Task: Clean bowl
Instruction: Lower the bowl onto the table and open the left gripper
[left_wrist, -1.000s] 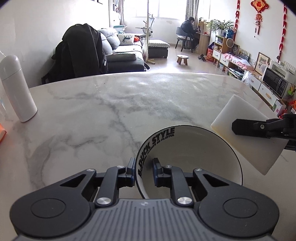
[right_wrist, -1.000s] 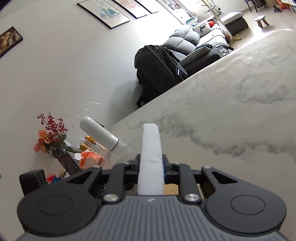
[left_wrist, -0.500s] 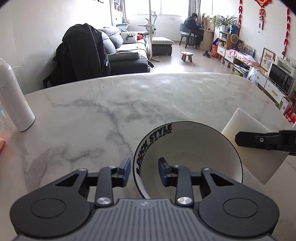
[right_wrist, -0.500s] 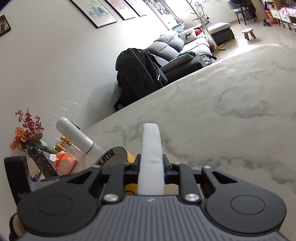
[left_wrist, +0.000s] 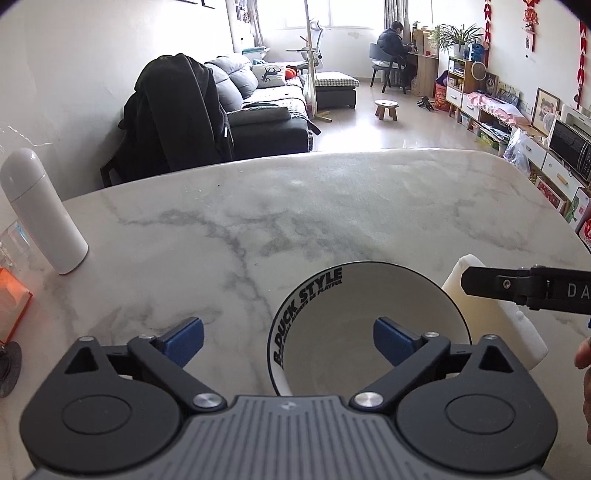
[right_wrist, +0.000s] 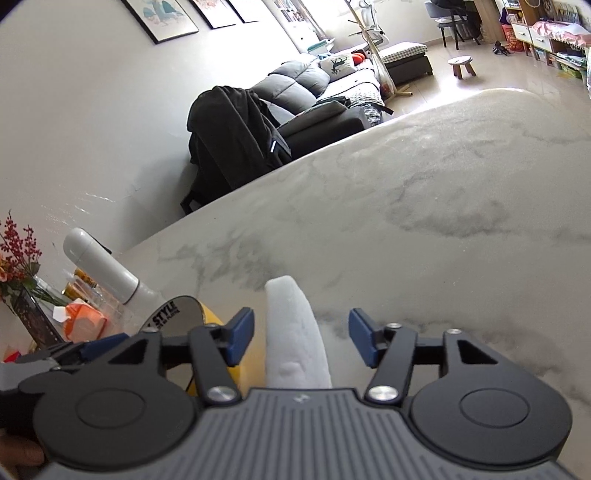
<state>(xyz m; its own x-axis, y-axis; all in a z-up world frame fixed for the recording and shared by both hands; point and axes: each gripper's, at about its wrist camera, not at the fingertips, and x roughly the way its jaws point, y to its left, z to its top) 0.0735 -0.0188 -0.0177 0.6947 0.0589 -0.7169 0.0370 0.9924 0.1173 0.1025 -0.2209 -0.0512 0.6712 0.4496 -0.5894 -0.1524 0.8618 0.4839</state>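
While both grippers' jaws have just opened, bowl and sponge sit released.

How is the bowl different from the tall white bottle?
The bowl is low, wide and open at the top; the bottle is tall, slim and closed by a rounded cap. The bowl has a dark rim and black lettering inside; the bottle looks plain. Both are white and rest on the marble table.
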